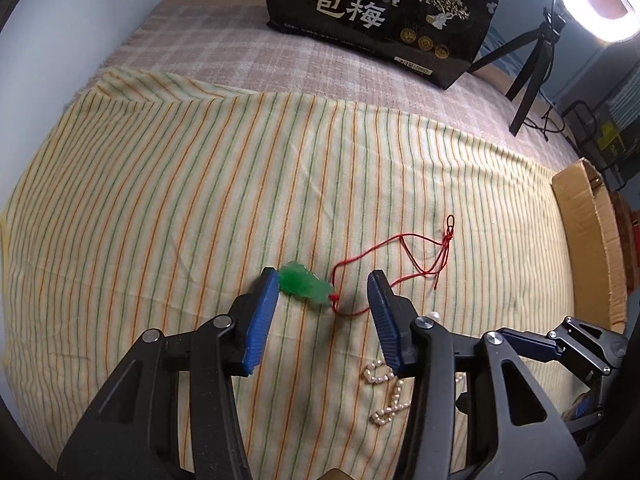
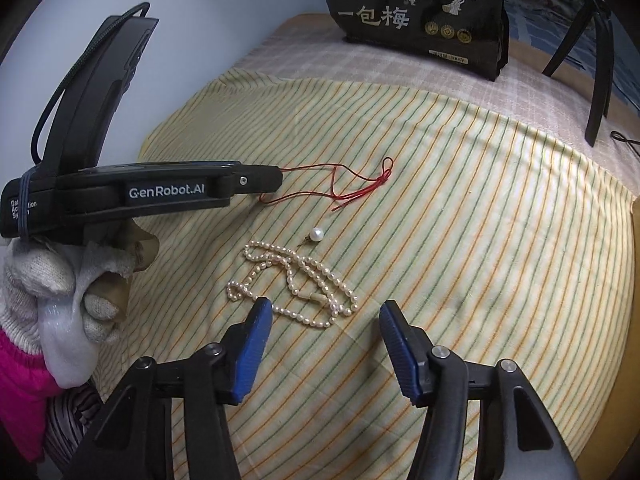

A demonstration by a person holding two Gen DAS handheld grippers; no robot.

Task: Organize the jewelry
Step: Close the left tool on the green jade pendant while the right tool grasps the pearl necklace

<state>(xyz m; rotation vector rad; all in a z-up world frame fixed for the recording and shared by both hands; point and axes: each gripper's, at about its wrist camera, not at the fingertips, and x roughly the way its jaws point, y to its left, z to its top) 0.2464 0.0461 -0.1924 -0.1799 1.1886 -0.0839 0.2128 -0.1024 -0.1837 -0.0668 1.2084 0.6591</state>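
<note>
A green jade pendant (image 1: 306, 289) on a red cord (image 1: 400, 250) lies on the striped cloth (image 1: 160, 200). My left gripper (image 1: 324, 282) hangs over it, open, with the pendant between the blue pads, close against the left one. A pearl necklace (image 2: 304, 284) lies in a loose heap, with a single pearl (image 2: 317, 234) just beyond it. My right gripper (image 2: 326, 307) is open above the necklace's near edge, its left pad over a strand. The red cord (image 2: 352, 184) runs behind. In the left wrist view the necklace (image 1: 384, 394) is partly hidden by a finger.
A black bag with white characters (image 1: 380, 12) stands at the back on a checked cloth (image 1: 220, 40). A cardboard box (image 1: 588, 232) sits at the right edge, with a tripod (image 1: 532, 68) and ring light (image 1: 592, 0) beyond. A gloved hand (image 2: 60, 280) holds the left tool's black housing (image 2: 168, 190).
</note>
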